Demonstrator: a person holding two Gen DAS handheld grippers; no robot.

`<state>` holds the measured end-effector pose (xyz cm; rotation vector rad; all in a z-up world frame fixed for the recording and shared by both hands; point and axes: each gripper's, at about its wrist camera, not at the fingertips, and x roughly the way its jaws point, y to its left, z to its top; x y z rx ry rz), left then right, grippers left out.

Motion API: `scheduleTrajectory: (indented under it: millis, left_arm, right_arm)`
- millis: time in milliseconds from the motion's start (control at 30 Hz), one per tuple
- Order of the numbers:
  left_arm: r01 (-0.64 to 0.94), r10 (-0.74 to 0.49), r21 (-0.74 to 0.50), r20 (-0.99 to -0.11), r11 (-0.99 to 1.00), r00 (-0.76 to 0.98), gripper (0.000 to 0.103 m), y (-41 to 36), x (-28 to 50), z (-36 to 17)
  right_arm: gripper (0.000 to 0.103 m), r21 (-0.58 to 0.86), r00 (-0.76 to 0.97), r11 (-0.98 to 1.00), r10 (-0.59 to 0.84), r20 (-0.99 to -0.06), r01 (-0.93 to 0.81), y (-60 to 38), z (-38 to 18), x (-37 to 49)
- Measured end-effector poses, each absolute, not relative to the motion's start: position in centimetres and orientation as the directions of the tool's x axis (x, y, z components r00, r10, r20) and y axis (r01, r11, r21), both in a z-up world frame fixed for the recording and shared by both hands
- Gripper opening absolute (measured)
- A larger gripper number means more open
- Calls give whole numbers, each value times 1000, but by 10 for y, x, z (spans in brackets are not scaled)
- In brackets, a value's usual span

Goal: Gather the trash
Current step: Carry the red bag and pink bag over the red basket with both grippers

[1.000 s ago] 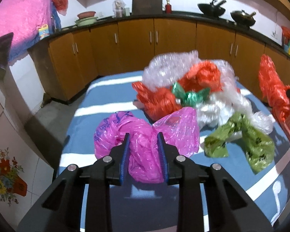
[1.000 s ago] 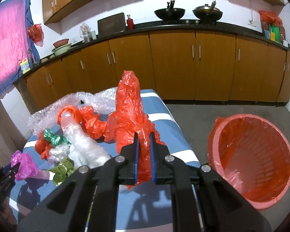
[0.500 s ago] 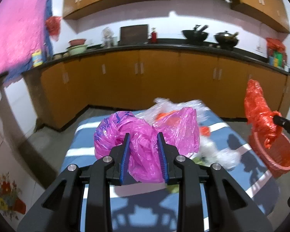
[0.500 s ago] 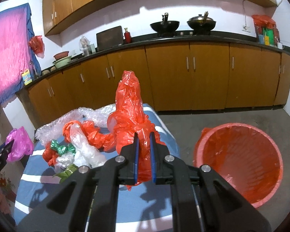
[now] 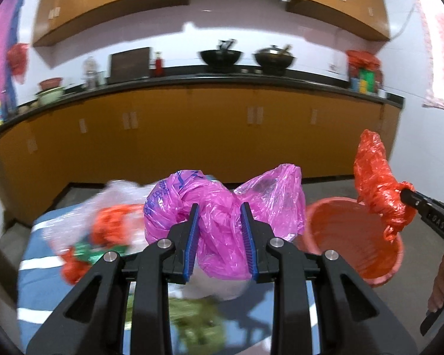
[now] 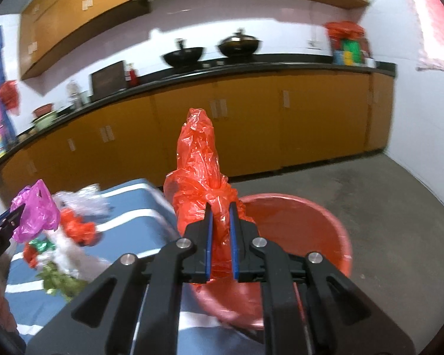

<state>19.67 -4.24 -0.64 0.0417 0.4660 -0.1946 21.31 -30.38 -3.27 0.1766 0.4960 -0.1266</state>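
Note:
My left gripper (image 5: 219,216) is shut on a crumpled pink plastic bag (image 5: 222,207) and holds it in the air above the table; the bag also shows in the right wrist view (image 6: 35,210). My right gripper (image 6: 220,216) is shut on a crumpled red plastic bag (image 6: 201,177) and holds it over the near rim of the red bin (image 6: 310,222). In the left wrist view the red bag (image 5: 379,186) hangs above the red bin (image 5: 349,236), which stands on the floor to the right of the table.
More trash lies on the blue striped table (image 6: 133,222): clear bubble wrap (image 5: 115,201), red bags (image 6: 77,227), a green wrapper (image 6: 41,245) and a green bag (image 6: 59,281). Orange kitchen cabinets (image 6: 251,136) run behind. Bare grey floor (image 6: 399,207) lies right of the bin.
Both grippers have risen and swung right toward the bin with their bags. The red bag now hangs over the bin's rim; the pink bag is lifted well clear of the table.

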Motion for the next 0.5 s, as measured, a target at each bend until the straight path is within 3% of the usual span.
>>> scheduleTrajectory:
  millis: [500]
  left_arm:
    - [420, -363, -9, -519, 908, 774, 28, -178, 249, -39]
  right_arm:
    - [11, 196, 827, 929, -167, -537, 314, -403, -73, 227]
